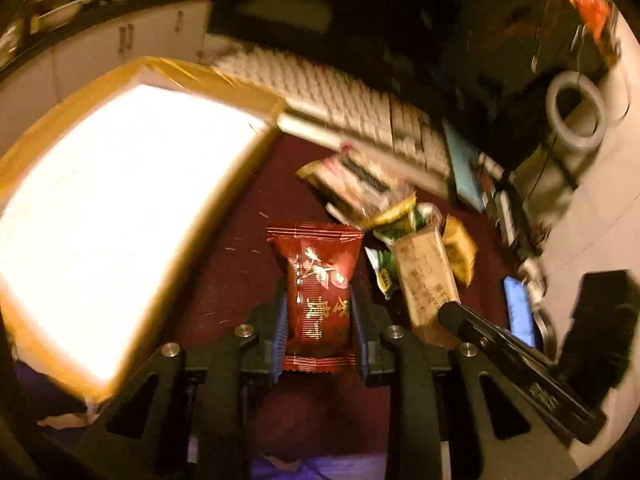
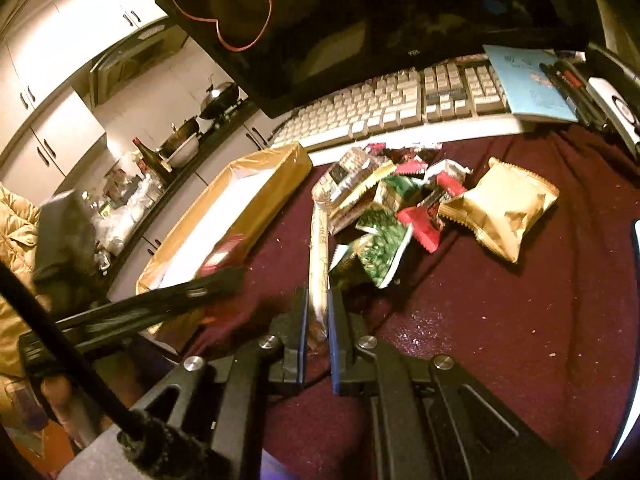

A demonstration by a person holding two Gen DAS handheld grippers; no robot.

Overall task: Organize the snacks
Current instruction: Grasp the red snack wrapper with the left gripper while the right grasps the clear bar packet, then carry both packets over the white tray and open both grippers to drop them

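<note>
My left gripper (image 1: pixel 318 300) is shut on a dark red snack packet (image 1: pixel 318 280) with gold writing, held above the maroon cloth just right of the gold box (image 1: pixel 224 80). My right gripper (image 2: pixel 318 300) is shut on a long tan snack packet (image 2: pixel 319 248), seen edge-on; in the left wrist view this packet (image 1: pixel 426 276) shows held by the other gripper's finger (image 1: pixel 480 328). A pile of mixed snacks (image 2: pixel 388 208) lies beyond on the cloth, with a gold packet (image 2: pixel 504 208) to its right. The gold box (image 2: pixel 276 184) has a white inside.
A white keyboard (image 2: pixel 400 108) and a dark monitor (image 2: pixel 360 20) stand behind the pile. A blue booklet (image 2: pixel 528 80) and pens (image 2: pixel 568 84) lie at the back right. A phone (image 1: pixel 520 312) lies at the right. Kitchen cabinets and a counter are at the left.
</note>
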